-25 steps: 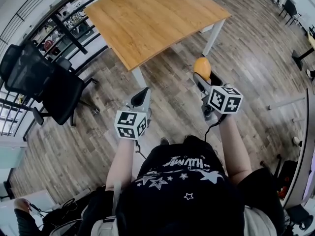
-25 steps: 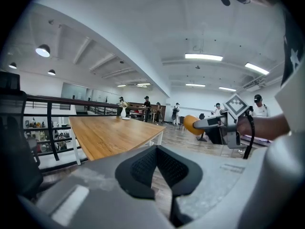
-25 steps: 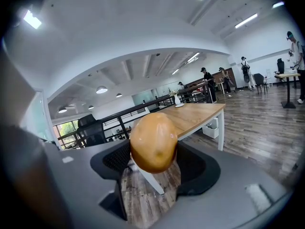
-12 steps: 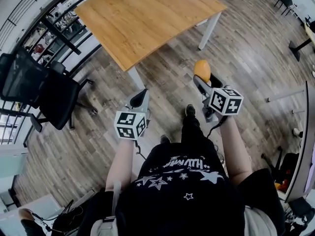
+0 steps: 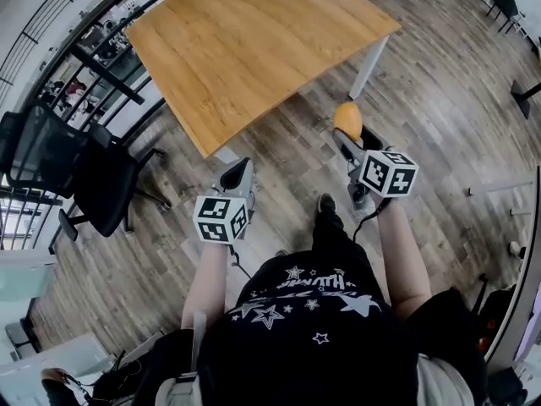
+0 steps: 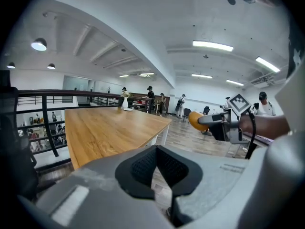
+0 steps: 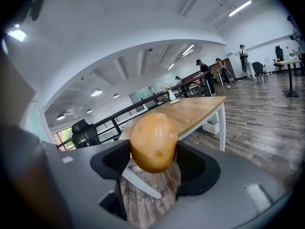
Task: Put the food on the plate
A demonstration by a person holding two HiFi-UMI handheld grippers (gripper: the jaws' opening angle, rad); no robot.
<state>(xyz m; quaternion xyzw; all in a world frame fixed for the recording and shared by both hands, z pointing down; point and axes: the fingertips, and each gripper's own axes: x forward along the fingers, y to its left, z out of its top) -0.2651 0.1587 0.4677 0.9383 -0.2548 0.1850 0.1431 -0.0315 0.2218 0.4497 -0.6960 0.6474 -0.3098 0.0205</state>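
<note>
Open-plan office; wooden desk (image 5: pixel 254 49); swivel chair (image 5: pixel 93 184); ceiling strip lights (image 6: pixel 213 45).

I record one wooden table (image 5: pixel 254 49) in the upper middle of the head view, on white legs (image 5: pixel 373 57), standing on a plank floor (image 5: pixel 448 117). At its far end I see a white vase (image 7: pixel 171 95) with a white plate (image 7: pixel 176 101) just beside it. A black office chair (image 5: pixel 97 172) stands on the floor at the left.

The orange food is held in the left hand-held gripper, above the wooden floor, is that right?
Not quite: the right hand-held gripper holds the orange food, above the wooden floor. The right gripper view shows it between those jaws; the left hand-held gripper is empty.
</note>
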